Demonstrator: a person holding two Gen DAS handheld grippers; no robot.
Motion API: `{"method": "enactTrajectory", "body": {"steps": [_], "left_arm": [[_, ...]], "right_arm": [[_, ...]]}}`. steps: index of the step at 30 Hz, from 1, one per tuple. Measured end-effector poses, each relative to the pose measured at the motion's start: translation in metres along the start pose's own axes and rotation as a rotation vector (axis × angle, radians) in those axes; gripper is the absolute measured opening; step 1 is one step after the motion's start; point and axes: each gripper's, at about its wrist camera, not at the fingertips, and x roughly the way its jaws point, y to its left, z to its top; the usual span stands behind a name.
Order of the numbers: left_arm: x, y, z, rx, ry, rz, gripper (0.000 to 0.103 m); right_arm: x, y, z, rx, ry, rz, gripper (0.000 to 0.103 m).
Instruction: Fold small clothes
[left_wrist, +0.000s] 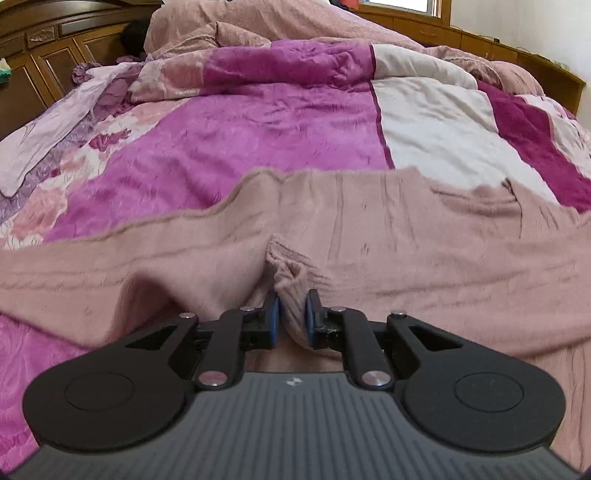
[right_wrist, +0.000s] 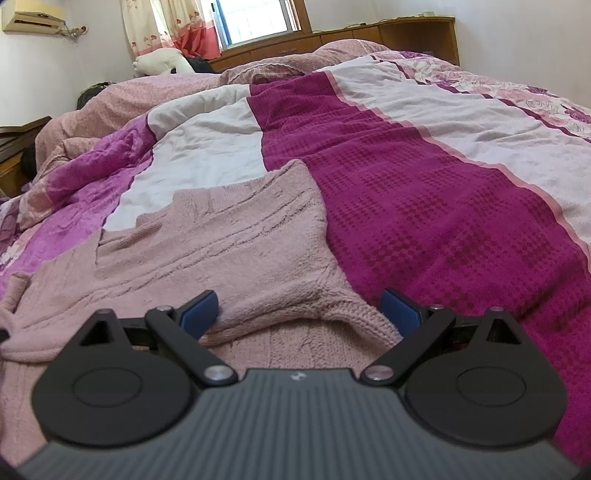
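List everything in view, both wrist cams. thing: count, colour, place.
sweater: 1, dusty pink knit, spread on the near part of the bed
quilt: 1, patchwork of magenta, white and floral pink, covering the bed under the sweater
blanket: 1, pale pink, bunched at the far end of the bed
headboard: 1, brown wood, far end of the bed
wardrobe: 1, brown wood, far left in the left wrist view
window: 1, bright, behind the bed
curtain: 1, cream with pink flowers, beside the window
air conditioner: 1, beige, high on the wall
left gripper: 1, black with blue pads, shut on a pinch of sweater
right gripper: 1, black with blue pads, open over the sweater's edge
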Motion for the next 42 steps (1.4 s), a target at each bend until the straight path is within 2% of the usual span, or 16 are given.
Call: {"method": "enactTrajectory", "body": {"steps": [1, 3, 6, 9, 12, 13, 15, 20, 30, 33, 38, 42], "left_arm": [[-0.002, 0.003, -0.003, 0.002, -0.004, 0.007, 0.026], [-0.005, 0.008, -0.006, 0.002, -0.010, 0.031, 0.033], [-0.009, 0.016, -0.002, -0.015, -0.014, 0.044, 0.033], [-0.009, 0.024, 0.004, 0.000, -0.025, 0.106, 0.033], [0.002, 0.040, 0.006, -0.022, 0.017, 0.177, 0.033], [0.004, 0.046, 0.006, -0.043, 0.029, 0.174, 0.033], [0.001, 0.053, 0.007, -0.076, 0.033, 0.150, 0.033], [-0.019, 0.039, 0.008, -0.033, 0.029, 0.110, 0.033], [-0.061, 0.004, 0.021, -0.048, 0.007, -0.156, 0.033], [-0.062, -0.005, 0.027, -0.045, -0.019, -0.214, 0.034], [-0.052, -0.023, 0.035, 0.009, -0.071, -0.254, 0.034], [-0.027, -0.033, 0.045, 0.036, -0.084, -0.267, 0.034]], "right_arm": [[0.000, 0.000, 0.000, -0.001, 0.000, 0.000, 0.096], [0.000, 0.000, 0.000, -0.001, 0.001, -0.001, 0.096], [0.000, 0.001, 0.000, -0.005, 0.003, -0.003, 0.096], [0.000, 0.001, 0.000, -0.005, 0.004, -0.003, 0.096], [0.000, 0.002, 0.000, -0.009, 0.005, -0.005, 0.096], [0.000, 0.002, 0.001, -0.009, 0.005, -0.006, 0.096], [0.000, 0.002, 0.001, -0.007, 0.006, -0.005, 0.096], [-0.002, 0.002, 0.005, 0.007, 0.023, 0.005, 0.096], [-0.009, -0.007, 0.036, 0.004, -0.013, 0.016, 0.096], [-0.004, -0.011, 0.041, 0.014, -0.012, 0.016, 0.096], [0.004, -0.011, 0.046, 0.011, -0.003, 0.028, 0.096], [0.008, -0.007, 0.049, 0.002, 0.003, 0.040, 0.096]]}}
